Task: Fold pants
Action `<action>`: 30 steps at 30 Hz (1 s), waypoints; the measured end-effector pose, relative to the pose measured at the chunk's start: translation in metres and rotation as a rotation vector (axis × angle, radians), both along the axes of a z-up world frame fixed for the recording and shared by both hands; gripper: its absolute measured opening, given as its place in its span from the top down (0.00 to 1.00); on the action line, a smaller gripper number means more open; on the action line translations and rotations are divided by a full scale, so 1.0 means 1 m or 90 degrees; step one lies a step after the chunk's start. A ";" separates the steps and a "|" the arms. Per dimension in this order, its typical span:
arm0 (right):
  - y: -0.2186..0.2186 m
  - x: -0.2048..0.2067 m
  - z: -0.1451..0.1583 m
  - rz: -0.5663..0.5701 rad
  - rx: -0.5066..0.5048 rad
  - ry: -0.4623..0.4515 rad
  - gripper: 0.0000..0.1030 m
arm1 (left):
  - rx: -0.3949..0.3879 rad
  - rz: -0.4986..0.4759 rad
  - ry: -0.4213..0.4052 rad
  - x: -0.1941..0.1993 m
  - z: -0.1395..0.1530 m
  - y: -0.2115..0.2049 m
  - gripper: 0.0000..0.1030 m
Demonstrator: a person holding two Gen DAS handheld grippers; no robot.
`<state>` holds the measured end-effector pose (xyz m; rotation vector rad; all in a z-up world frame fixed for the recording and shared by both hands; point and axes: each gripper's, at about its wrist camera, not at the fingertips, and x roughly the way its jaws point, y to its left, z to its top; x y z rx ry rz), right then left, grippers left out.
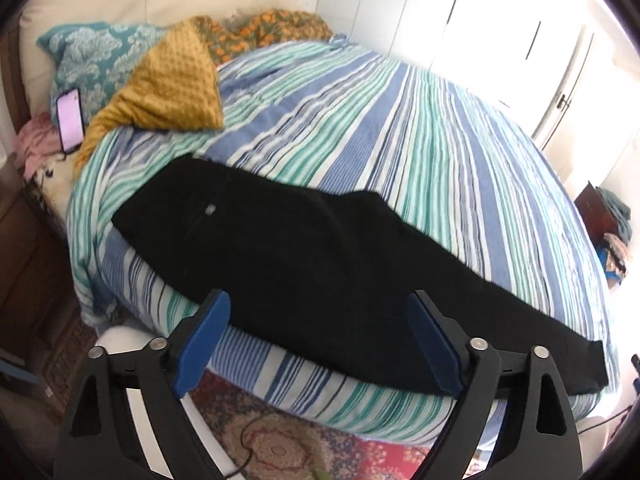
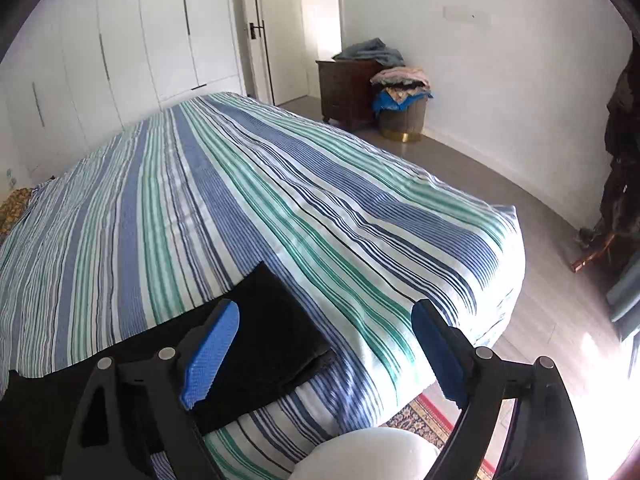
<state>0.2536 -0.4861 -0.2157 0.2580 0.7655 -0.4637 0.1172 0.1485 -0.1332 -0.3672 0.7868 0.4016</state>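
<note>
While black pants (image 1: 320, 264) lie flat along the near edge of the striped bed (image 1: 400, 128), left gripper (image 1: 320, 340) above them, jaws wide, empty, right gripper (image 2: 326, 344) over the leg end, likewise spread, holding nothing.

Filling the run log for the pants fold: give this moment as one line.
pants: black, lying lengthwise along striped bed edge | left tool: open, empty | right tool: open, empty

Bedroom, daylight: striped blue-green duvet (image 2: 248, 184) covers bed; white wardrobe doors (image 2: 132, 40) behind, door ajar; dark wood chest (image 2: 344, 92) w/ laundry basket (image 2: 402, 114) beside, by white wall; grey floor (image 2: 520, 208), patterned rug (image 1: 280, 448) at bedside.
</note>
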 end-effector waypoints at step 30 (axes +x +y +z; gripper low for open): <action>0.121 0.027 -0.076 0.246 0.152 0.053 0.15 | 0.009 -0.108 0.154 0.053 -0.100 -0.036 0.09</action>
